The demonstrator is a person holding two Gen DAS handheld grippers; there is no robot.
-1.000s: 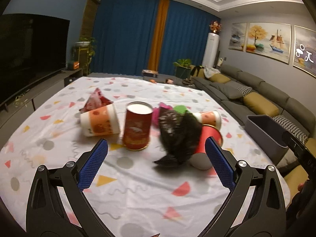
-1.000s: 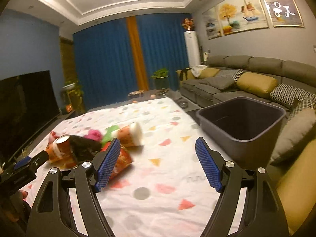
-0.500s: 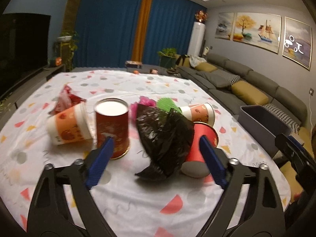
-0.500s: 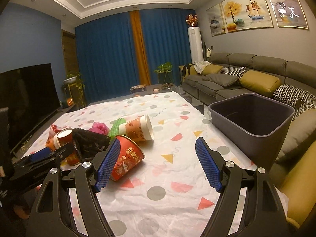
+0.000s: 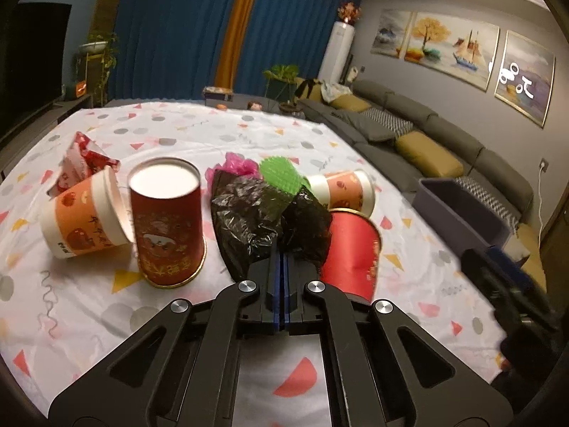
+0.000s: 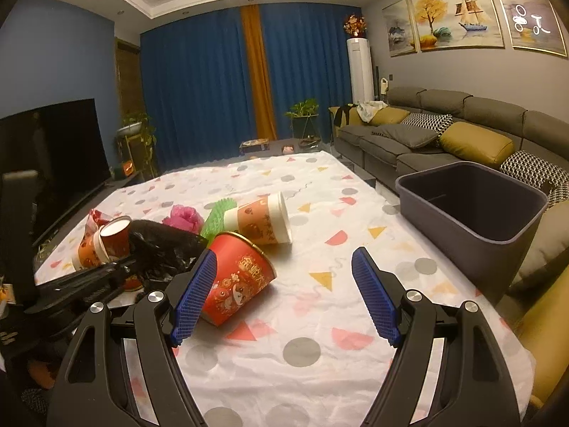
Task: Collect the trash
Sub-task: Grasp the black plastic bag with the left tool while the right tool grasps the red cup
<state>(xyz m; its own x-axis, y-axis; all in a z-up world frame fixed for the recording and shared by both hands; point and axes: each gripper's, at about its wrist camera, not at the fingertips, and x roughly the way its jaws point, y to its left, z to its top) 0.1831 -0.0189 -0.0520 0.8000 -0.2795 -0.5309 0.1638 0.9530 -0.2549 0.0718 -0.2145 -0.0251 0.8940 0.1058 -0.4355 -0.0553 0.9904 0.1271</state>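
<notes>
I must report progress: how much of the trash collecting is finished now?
Done: nothing; the grey bin looks empty. In hand: the left gripper has just closed on the black plastic bag. Left: the cups, such as the red cup, and wrappers on the table.

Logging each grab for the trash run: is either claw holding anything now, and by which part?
The left claw has just closed, pinching the black plastic bag at its near lower edge. The right claw is open, holding nothing.

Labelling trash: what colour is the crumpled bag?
Black, glossy plastic bag; clearest in the left wrist view.
</notes>
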